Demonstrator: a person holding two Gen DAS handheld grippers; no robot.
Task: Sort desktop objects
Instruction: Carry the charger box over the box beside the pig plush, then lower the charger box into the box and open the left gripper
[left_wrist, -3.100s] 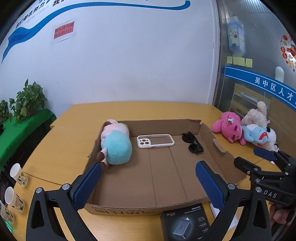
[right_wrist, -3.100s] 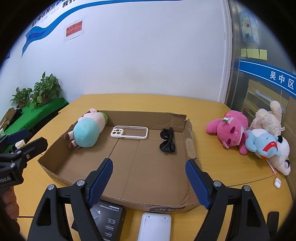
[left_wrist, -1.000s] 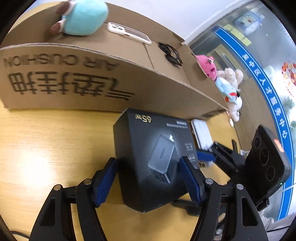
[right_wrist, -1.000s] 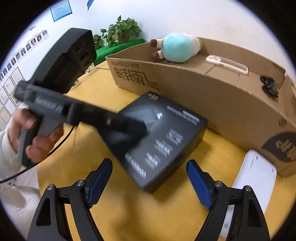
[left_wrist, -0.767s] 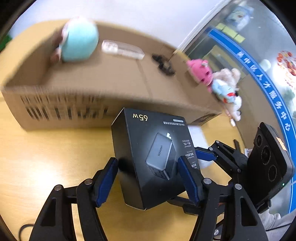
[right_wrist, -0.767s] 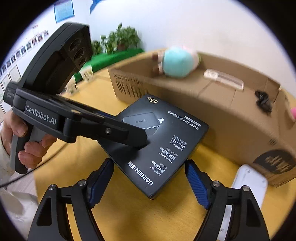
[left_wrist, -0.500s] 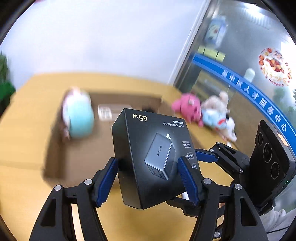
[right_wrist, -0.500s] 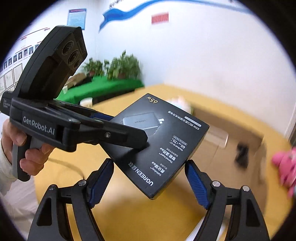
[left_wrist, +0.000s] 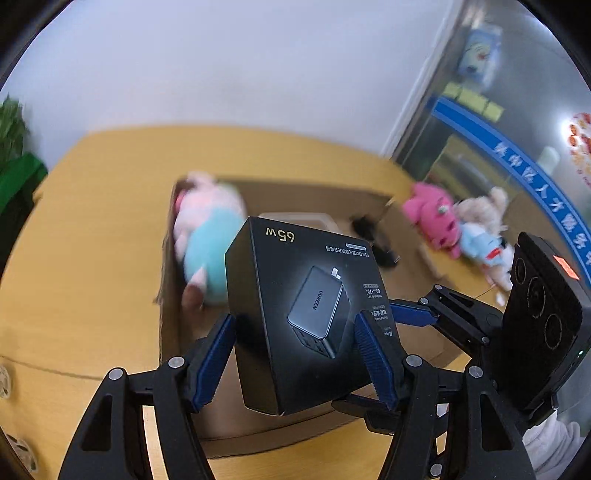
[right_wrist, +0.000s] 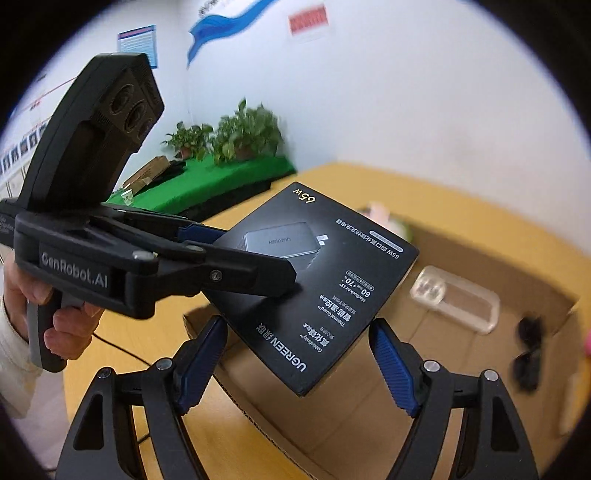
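Observation:
A black charger box (left_wrist: 306, 295) marked 65W hangs in the air, tilted, above the near end of an open cardboard carton (left_wrist: 168, 295). My left gripper (left_wrist: 293, 325) is shut on it, blue pads pressed on its two long sides. My right gripper (right_wrist: 297, 332) is shut on the same charger box (right_wrist: 321, 280) at its near corner; one of its fingertips (left_wrist: 410, 317) shows at the box's right edge. Inside the carton lie a teal and pink plush (left_wrist: 207, 243), a clear phone case (right_wrist: 454, 295) and black sunglasses (right_wrist: 528, 354).
Pink, cream and blue plush toys (left_wrist: 454, 229) sit on the yellow table (left_wrist: 92, 240) to the right of the carton. Potted plants (right_wrist: 243, 136) stand on a green-covered bench by the wall. A person's hand (right_wrist: 62, 332) holds the left gripper's handle.
Both grippers went from open above the carton to shut on the charger box on the table. Over the last second they lifted it from in front of the carton to above it.

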